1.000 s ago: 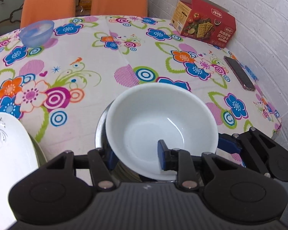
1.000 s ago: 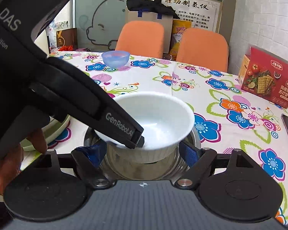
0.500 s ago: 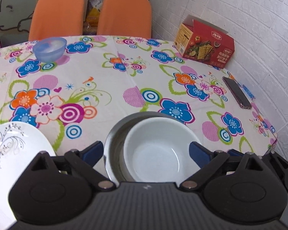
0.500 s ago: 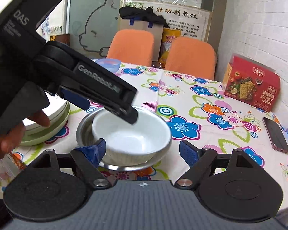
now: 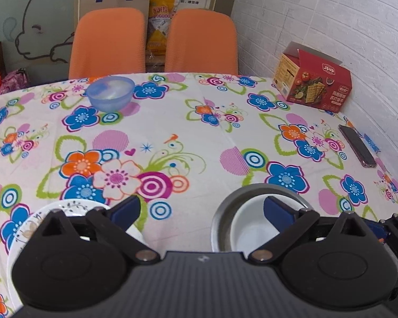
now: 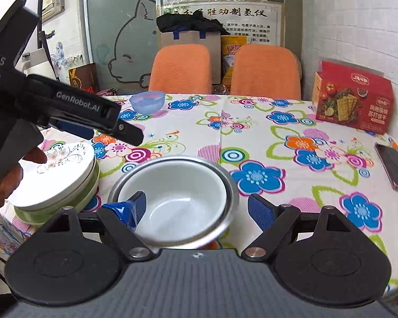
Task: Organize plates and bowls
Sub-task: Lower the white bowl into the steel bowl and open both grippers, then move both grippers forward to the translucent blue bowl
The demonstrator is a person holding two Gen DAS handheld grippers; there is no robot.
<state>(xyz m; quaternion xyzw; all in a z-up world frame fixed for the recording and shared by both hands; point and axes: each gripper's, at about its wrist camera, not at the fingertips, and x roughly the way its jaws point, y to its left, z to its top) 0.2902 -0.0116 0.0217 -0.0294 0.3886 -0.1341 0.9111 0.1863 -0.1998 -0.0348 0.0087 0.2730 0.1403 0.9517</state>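
Note:
A white bowl (image 6: 177, 198) sits nested inside a steel bowl (image 6: 226, 177) near the table's front edge. My right gripper (image 6: 199, 208) is open just in front of them, its left finger over the white bowl's near rim and its right finger outside the steel rim. My left gripper (image 5: 201, 210) is open and holds nothing. It hovers left of the nested white bowl (image 5: 249, 230) and steel bowl (image 5: 252, 188), above a white patterned plate (image 5: 66, 207). From the right wrist view the left gripper (image 6: 130, 132) hangs over the plate stack (image 6: 63, 159).
A blue plastic bowl (image 5: 110, 92) stands at the far side near two orange chairs (image 5: 108, 42). A red cracker box (image 5: 314, 82) and a phone (image 5: 357, 145) lie by the right wall. A green plate (image 6: 66, 208) lies under the white one. A hand (image 6: 10, 177) grips the left tool.
My left gripper let go of the white bowl, leaving it in the steel bowl, then rose and shifted left over the plates. My right gripper drew back a little.

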